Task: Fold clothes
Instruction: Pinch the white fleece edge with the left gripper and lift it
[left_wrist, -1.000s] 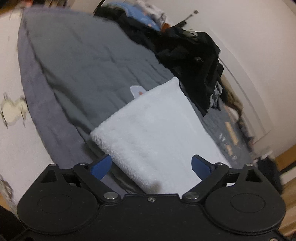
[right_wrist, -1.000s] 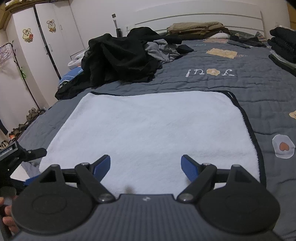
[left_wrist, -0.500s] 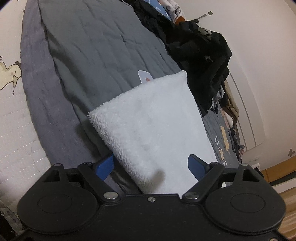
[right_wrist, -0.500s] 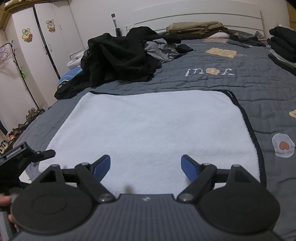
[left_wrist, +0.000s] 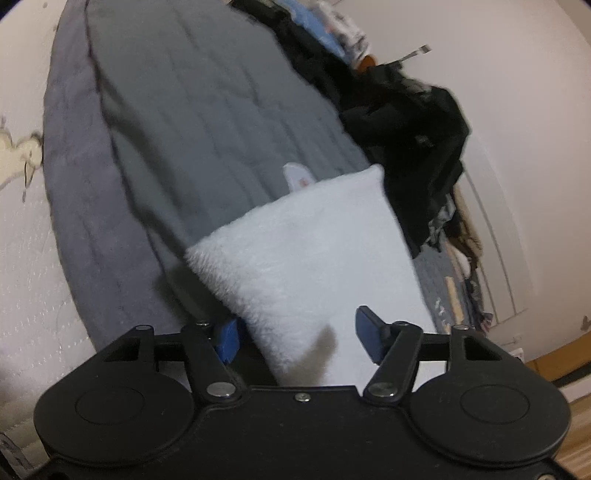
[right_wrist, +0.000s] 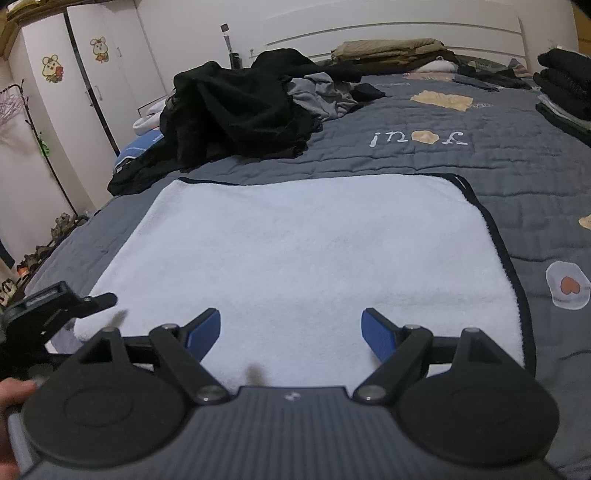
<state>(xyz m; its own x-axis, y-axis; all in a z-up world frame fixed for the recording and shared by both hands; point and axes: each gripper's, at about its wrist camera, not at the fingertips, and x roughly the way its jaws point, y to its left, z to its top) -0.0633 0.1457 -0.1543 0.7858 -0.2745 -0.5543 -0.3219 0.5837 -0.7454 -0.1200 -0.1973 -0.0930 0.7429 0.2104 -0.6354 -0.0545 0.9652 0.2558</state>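
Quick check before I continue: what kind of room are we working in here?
Most likely a home bedroom. The white towel lies spread on a bed with a grey quilted cover, a white headboard stands behind it, and a white wardrobe with cartoon stickers fills the left wall.

Before you, the bed (right_wrist: 461, 166) wears a grey quilted cover with small patches and stitched letters. Flat on it lies the white fleece towel (right_wrist: 306, 266), dark-edged. Beyond that sits a heap of black clothes (right_wrist: 236, 114); folded dark garments (right_wrist: 565, 92) are stacked at the right edge, tan fabric (right_wrist: 388, 50) by the headboard.
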